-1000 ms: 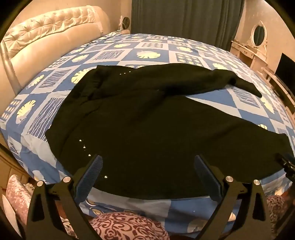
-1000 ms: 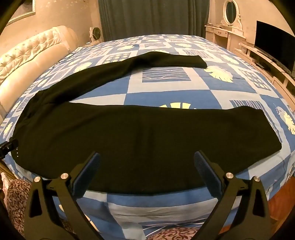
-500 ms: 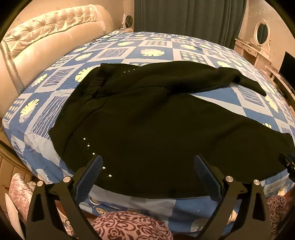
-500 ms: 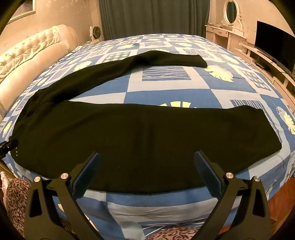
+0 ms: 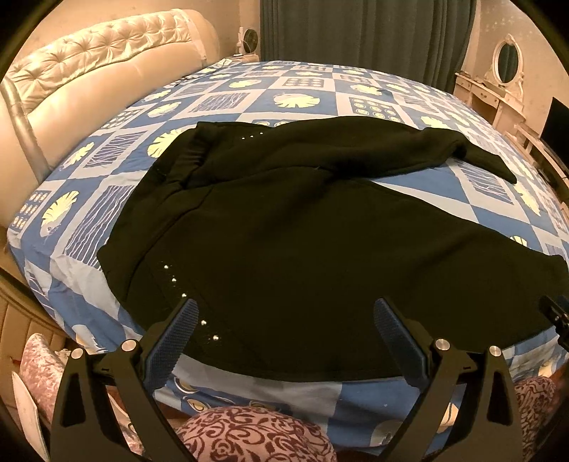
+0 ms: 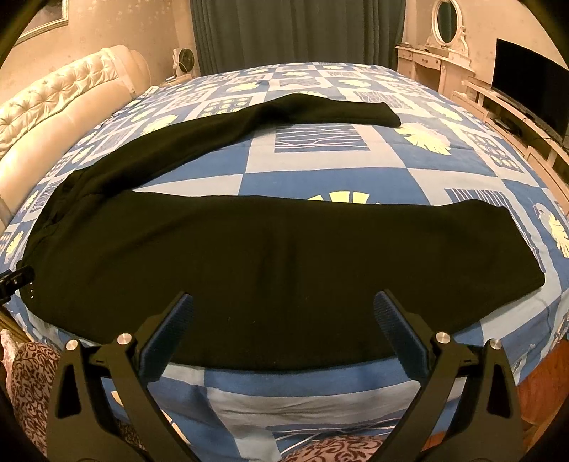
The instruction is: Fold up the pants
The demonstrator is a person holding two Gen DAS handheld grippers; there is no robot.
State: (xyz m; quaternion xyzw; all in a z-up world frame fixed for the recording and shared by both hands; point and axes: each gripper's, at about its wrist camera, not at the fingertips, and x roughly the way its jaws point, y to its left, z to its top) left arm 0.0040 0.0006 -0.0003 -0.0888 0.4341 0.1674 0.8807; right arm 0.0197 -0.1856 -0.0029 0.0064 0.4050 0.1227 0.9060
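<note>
The black pants point(image 6: 270, 256) lay spread flat on the bed point(image 6: 320, 170), over a blue-and-white patchwork cover printed with pale yellow leaves. The waistband end sat toward the cream tufted headboard point(image 5: 89, 71), and the 2 legs ran away from it in a V. The near leg lay along the bed's front edge; the far leg point(image 6: 249, 121) angled off toward the middle of the bed, with bare cover showing between them. A line of small silver studs point(image 5: 185, 295) ran down the near side of the hip area.

The left tongs point(image 5: 284, 330) hovered at the front edge of the bed by the waist end, spread wide, with nothing between the 2 blue-padded fingers. The right tongs point(image 6: 284, 327) hovered over the near leg's front edge, likewise spread wide and empty. Neither touched the fabric, as far as the views showed.

A dark red patterned cushion point(image 5: 256, 437) sat below the bed edge. Dark curtains point(image 6: 295, 32), a white vanity with an oval mirror point(image 6: 446, 25) and a dark screen point(image 6: 530, 85) stood beyond the bed.
</note>
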